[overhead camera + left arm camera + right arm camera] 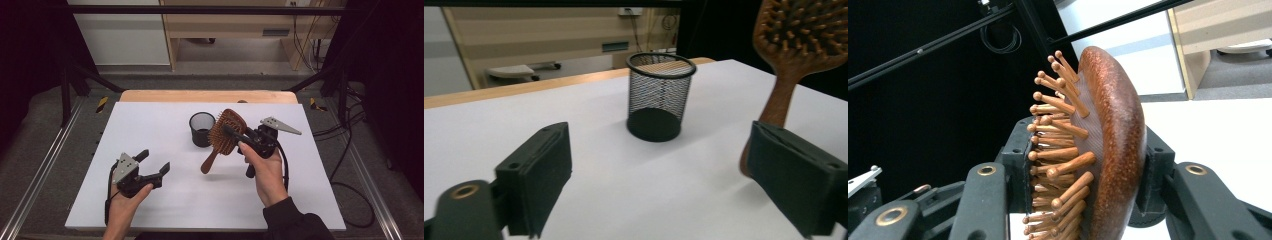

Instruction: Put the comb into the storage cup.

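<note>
We note the brush is off the desk, clamped by its head in the right tool, just right of the cup and tilted, with the handle sloping down toward the near left. In the right tool view the brush stands edge-on between the two jaws: one pad presses on the bristle side, the other on the smooth rounded back. So the right tool is closed firmly on the brush head.

The left tool sits low at the near left of the desk, well apart from the brush. Its jaws stand wide, with nothing between them. In its own view the left tool looks across the bare white top toward the cup, with the brush to the right.

Hidden or cut off: in the left tool view the top and right of the brush head run out of the picture, and the right-hand jaw covers the handle's lower end. In the right tool view the handle is out of sight below the jaws.

The high view gives the whole brush and the spacing of cup and hands; the right tool view alone shows both pads in contact; the left tool view shows the cup's mesh wall and solid base. We cannot see into the cup from any view.
</note>
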The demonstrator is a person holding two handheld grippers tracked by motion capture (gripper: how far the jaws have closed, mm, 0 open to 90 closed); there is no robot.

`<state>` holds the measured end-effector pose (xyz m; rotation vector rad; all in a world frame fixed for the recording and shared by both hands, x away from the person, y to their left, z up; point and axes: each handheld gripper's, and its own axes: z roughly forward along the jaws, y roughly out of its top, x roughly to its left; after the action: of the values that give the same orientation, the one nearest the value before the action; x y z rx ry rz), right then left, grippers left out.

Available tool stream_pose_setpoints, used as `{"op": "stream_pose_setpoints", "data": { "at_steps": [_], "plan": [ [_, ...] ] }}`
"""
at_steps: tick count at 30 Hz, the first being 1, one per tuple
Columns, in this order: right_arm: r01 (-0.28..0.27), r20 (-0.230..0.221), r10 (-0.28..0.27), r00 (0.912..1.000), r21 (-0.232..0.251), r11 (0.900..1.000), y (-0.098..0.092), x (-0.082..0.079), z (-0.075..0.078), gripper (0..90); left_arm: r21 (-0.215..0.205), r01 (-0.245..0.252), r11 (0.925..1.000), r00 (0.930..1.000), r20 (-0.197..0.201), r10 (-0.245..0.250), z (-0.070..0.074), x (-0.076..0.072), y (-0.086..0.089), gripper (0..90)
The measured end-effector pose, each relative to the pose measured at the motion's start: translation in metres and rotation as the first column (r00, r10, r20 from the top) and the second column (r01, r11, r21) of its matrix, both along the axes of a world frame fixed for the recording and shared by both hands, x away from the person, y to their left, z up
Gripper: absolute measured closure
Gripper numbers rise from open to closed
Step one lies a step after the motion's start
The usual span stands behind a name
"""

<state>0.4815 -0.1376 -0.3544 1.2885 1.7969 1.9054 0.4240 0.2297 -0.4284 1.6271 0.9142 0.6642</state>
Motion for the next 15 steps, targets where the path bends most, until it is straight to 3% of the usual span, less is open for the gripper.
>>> {"op": "stream_pose_setpoints", "data": {
  "at_steps": [8, 15],
  "plan": [
    [0.02, 0.003, -0.02, 0.9998, -0.001, 1.0, -0.008, 0.006, 0.007, 52.7, 0.001, -0.031, 0.9995, 0.9992, 0.024, 0.031, 0.0, -0.003, 0.019, 6.8],
    [0.029, 0.011, -0.029, 0.9995, 0.004, 1.0, -0.009, 0.011, 0.018, 52.6, 0.034, -0.046, 0.9984, 0.9983, 0.039, 0.044, -0.001, -0.005, 0.03, 5.7]
  ]
}}
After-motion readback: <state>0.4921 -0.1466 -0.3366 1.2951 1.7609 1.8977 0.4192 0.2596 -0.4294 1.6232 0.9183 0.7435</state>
